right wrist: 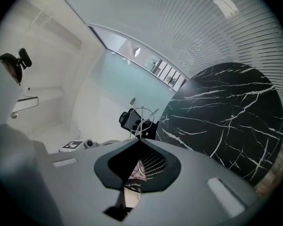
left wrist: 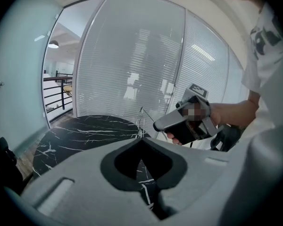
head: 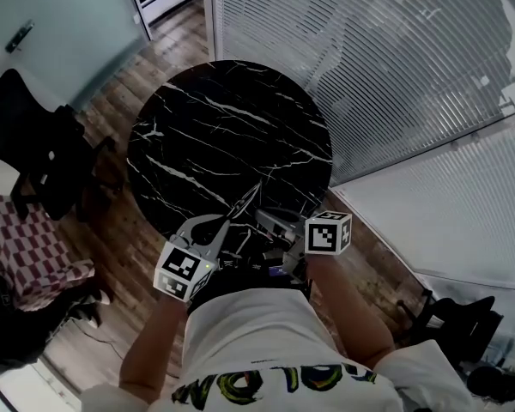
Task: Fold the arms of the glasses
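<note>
The glasses [head: 247, 199] are thin wire-framed ones, held in the air over the near edge of the round black marble table [head: 232, 127]. My left gripper [head: 229, 221] comes in from the left and my right gripper [head: 261, 215] from the right, their tips almost meeting at the glasses. In the left gripper view the jaws are closed at the tip [left wrist: 141, 137], with the wire frame [left wrist: 140, 120] rising from it and the right gripper [left wrist: 184, 122] just beyond. The right gripper view shows its jaws closed too [right wrist: 140, 138], a wire lens rim [right wrist: 142, 117] standing right above the tip.
A black chair [head: 43, 166] and a checkered cushion [head: 26, 251] stand left of the table on the wooden floor. Glass walls with blinds [head: 369, 58] run behind and to the right. Another dark chair [head: 463, 320] sits at the lower right.
</note>
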Available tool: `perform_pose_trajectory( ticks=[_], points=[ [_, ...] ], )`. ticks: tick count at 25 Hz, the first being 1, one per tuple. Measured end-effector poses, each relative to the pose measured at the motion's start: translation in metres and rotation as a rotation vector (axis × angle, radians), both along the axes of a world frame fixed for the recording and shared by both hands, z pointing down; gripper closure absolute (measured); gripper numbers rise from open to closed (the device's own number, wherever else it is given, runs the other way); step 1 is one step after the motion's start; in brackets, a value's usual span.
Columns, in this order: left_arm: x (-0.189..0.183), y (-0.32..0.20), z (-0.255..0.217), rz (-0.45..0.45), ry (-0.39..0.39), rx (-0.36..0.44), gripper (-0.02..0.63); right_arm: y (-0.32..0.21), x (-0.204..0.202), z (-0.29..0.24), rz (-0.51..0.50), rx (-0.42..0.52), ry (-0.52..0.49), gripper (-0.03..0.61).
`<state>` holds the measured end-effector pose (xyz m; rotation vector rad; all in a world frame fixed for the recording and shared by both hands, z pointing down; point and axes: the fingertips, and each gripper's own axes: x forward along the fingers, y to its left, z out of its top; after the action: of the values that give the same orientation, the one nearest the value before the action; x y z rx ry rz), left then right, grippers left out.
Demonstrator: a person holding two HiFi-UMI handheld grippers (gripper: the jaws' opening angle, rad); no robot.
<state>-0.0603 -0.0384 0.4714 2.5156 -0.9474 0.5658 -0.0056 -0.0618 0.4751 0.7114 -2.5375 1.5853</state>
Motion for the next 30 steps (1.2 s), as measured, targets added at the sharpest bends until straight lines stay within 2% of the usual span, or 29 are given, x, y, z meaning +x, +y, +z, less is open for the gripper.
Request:
perform_pose_trajectory(
  ticks=[15,30],
  points=[
    [0.005,0.023,0.008,0.107,-0.056,-0.057,0.612,0.017,0.025,0.023,-0.205,0.016,0.226,0.575],
    [0.013,0.045,0.02,0.133,-0.044,-0.164,0.612,0.025,0.043,0.041,-0.388,0.158,0.532,0.575]
  ],
)
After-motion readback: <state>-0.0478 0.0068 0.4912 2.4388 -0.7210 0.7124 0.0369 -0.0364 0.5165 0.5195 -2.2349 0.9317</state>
